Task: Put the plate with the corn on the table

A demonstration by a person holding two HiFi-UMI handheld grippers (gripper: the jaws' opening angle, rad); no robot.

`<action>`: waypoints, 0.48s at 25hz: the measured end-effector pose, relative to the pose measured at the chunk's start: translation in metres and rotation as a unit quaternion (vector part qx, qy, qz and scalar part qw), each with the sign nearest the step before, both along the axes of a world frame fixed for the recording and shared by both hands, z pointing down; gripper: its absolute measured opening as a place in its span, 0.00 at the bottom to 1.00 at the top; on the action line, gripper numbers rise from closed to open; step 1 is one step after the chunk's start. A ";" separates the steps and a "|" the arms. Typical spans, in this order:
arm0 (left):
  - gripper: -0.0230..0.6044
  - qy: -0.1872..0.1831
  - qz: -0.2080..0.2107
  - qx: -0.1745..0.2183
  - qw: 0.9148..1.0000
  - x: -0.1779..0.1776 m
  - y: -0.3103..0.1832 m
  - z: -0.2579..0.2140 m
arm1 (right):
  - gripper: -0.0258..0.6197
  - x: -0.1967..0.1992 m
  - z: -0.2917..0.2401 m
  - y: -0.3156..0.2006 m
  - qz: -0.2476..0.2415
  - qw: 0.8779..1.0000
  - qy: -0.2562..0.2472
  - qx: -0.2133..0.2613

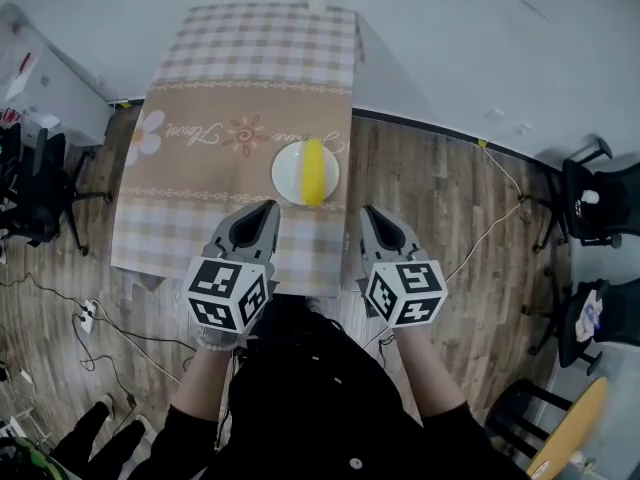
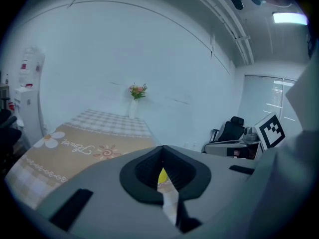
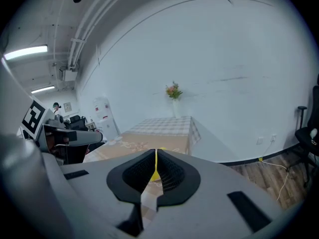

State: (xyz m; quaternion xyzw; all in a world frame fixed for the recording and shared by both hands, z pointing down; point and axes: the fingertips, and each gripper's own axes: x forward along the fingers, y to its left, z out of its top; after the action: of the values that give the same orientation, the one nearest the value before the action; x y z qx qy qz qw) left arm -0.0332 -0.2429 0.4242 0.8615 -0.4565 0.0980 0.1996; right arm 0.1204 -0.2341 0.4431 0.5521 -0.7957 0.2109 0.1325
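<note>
On the table (image 1: 250,48), only head view shows the whole plate (image 1: 290,173).

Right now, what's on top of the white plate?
One yellow corn cob lies across the plate, which sits on the tablecloth. The strip of plate under the corn cob is covered and can't be seen.

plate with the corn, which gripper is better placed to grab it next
Left, slightly: the left gripper sits closer to the plate than the right gripper. Both are shut and empty.
</note>
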 end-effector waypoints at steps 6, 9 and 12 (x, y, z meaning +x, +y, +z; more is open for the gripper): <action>0.06 -0.023 -0.011 0.045 0.999 0.002 0.020 -0.024 | 0.11 0.004 -0.021 0.018 -0.011 0.999 0.007 0.030; 0.06 -0.026 -0.014 0.064 0.998 0.004 0.029 -0.038 | 0.11 0.004 -0.031 0.024 -0.018 0.999 0.007 0.042; 0.06 -0.027 -0.019 0.077 0.996 0.005 0.038 -0.050 | 0.11 0.004 -0.043 0.031 -0.025 0.998 0.005 0.056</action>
State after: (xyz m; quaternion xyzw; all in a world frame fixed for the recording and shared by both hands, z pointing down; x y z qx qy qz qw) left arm -0.0278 -0.2048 0.3740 0.8624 -0.4845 0.0822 0.1218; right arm 0.1244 -0.2026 0.4005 0.5397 -0.8191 0.1597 0.1111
